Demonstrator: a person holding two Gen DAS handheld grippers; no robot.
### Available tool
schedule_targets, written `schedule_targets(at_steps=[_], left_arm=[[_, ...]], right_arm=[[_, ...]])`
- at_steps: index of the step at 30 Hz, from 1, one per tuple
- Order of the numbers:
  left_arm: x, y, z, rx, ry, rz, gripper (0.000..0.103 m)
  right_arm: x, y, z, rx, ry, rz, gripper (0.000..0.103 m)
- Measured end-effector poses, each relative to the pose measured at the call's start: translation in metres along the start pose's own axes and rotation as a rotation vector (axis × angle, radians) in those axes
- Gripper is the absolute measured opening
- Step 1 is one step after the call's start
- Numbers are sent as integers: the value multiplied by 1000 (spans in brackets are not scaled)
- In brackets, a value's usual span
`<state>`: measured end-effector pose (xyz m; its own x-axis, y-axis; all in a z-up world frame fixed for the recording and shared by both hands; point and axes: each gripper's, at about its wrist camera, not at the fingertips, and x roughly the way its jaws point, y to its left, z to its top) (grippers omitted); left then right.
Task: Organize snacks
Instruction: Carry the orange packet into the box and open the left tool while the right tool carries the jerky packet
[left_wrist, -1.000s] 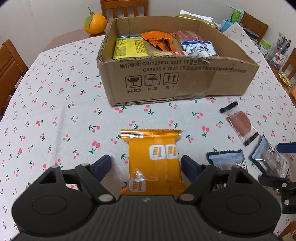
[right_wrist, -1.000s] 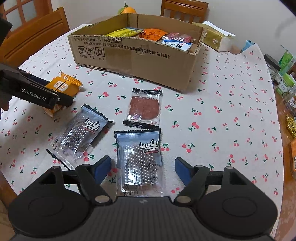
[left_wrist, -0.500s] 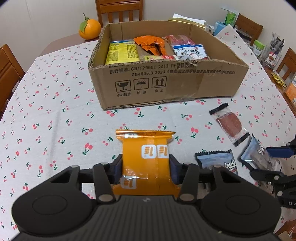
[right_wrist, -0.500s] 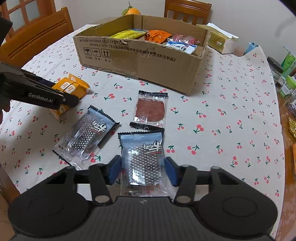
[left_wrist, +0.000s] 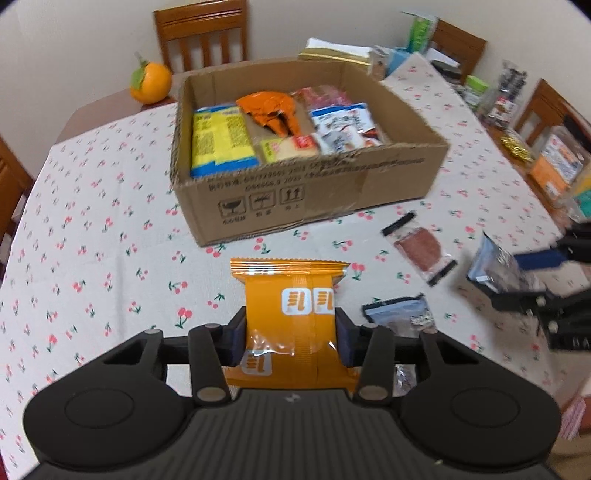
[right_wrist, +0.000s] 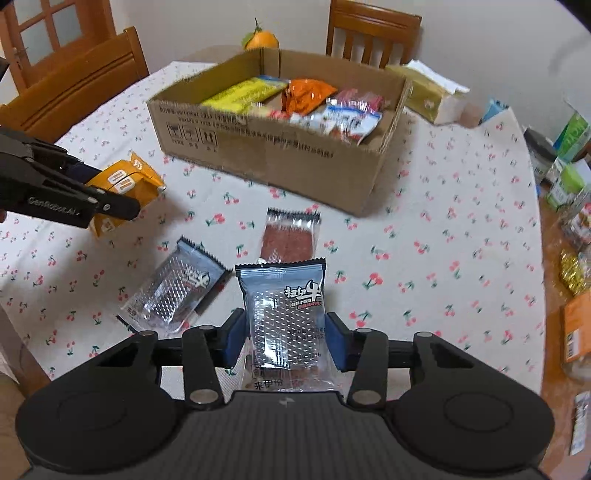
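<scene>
2 grippers each pinch a snack. The left gripper (left_wrist: 291, 339) has its blue pads (left_wrist: 236, 341) pressed against both sides of the orange packet (left_wrist: 291, 306), which sticks out forward between them, its far crimped edge raised above the tablecloth (left_wrist: 92, 251). In the right wrist view that same packet (right_wrist: 122, 184) hangs clear of the cloth, off to the left. The right gripper (right_wrist: 286, 339) is clamped the same way on a grey-blue jerky packet (right_wrist: 286, 310), pads (right_wrist: 234, 341) squeezing its clear window from both sides, the packet tilted up toward the far side.

2 more packets lie flat on the cloth near the right gripper: a second grey-blue packet (right_wrist: 175, 291) just to its left, and a clear packet with a red-brown slice (right_wrist: 290, 236) just beyond it, between the grippers and the box.

Farther out stands the open cardboard box (left_wrist: 306, 192), well apart from both held packets. Inside it lie a yellow-and-blue bag (left_wrist: 219, 142) at the left, an orange wrapper (left_wrist: 271, 110) in the middle and white-and-blue packs (left_wrist: 341, 123) at the right. An orange fruit (left_wrist: 151, 81) sits on the bare table beyond the box's left corner, with wooden chairs (left_wrist: 203, 33) around.
</scene>
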<state>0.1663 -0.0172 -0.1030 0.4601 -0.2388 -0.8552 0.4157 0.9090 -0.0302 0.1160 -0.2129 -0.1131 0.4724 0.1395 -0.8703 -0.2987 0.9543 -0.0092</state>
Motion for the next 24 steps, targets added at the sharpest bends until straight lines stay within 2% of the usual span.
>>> schedule_targets(at_steps=[5, 12, 17, 24], left_arm=[[-24, 2, 21, 40, -10, -64, 45], [-40, -1, 65, 108, -87, -86, 45], [-28, 5, 104, 106, -136, -77, 45], [15, 20, 154, 55, -155, -67, 45]], right_arm=[[-21, -5, 14, -19, -39, 18, 51], [-40, -7, 38, -61, -105, 18, 51], [-45, -14, 56, -71, -145, 11, 51], [-47, -21, 72, -79, -176, -19, 51]])
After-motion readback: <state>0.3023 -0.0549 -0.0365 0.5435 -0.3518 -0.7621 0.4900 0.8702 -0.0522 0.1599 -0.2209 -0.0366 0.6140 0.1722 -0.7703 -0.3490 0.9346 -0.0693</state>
